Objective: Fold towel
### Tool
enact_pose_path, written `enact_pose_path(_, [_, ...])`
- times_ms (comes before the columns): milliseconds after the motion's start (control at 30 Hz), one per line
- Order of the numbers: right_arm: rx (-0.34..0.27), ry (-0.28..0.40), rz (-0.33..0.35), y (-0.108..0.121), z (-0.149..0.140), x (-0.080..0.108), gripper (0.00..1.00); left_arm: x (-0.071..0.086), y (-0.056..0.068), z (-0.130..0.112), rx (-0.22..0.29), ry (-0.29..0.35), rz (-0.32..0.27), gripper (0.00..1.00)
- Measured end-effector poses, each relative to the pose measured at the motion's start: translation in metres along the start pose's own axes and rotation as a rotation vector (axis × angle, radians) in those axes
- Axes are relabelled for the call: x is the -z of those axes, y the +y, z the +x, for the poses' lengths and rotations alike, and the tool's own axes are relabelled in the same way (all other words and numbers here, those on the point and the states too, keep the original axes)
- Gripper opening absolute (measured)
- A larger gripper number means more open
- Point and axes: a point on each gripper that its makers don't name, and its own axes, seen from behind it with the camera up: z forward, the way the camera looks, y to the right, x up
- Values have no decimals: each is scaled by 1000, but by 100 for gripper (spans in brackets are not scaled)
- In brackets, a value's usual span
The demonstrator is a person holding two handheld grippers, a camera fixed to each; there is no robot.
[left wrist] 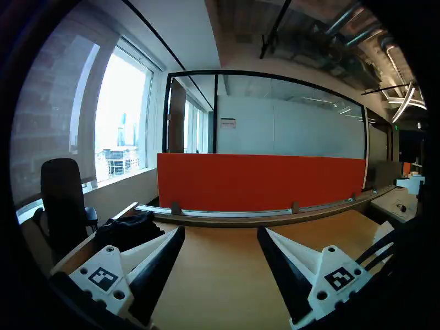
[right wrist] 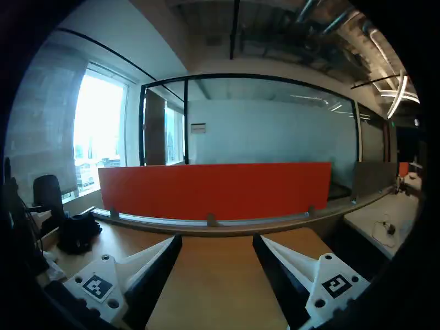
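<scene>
- Office room: a long wooden desk (left wrist: 220, 275) runs to an orange divider panel (left wrist: 258, 181), with a glass wall (left wrist: 286, 121) behind it and a bright window (left wrist: 121, 126) at 10 o'clock.
- Hard to make out: a dark bundle (left wrist: 129, 231) lies on the desk at 8 o'clock in the left gripper view, just beyond the left-hand finger. It also shows at 8 o'clock in the right gripper view (right wrist: 80, 231). It is too dim to read, so whether it is the towel cannot be told.
- Cut off: the desk nearest each camera, and the finger bases at 7 and 5 o'clock.
- An office chair (left wrist: 63, 203) at 9 o'clock is in shadow, its base hidden.
- Left gripper (left wrist: 220, 230): held about level above the desk, pointing at the divider. Its tongs are spread wide, with bare desk between them.
- Right gripper (right wrist: 216, 237): same level pose, same heading, tongs spread and pinching nothing.
- A white desk (right wrist: 379, 220) sits at 4 o'clock; the small item on it is unreadable.
</scene>
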Motion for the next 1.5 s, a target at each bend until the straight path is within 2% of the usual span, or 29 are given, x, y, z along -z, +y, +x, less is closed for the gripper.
enact_pose_path(567, [44, 12, 3, -33, 8, 12, 100, 3, -9, -15, -21, 41, -2, 97])
enact_pose_path(767, [49, 15, 10, -41, -1, 11, 100, 6, -13, -22, -28, 64, 4, 97])
enact_pose_path(1267, [44, 31, 9, -52, -26, 6, 100, 9, -21, -71, -14, 98, 8, 97])
enact_pose_path(1500, [57, 33, 5, -55, -43, 2, 100, 11, -24, -100, -34, 100, 11, 97])
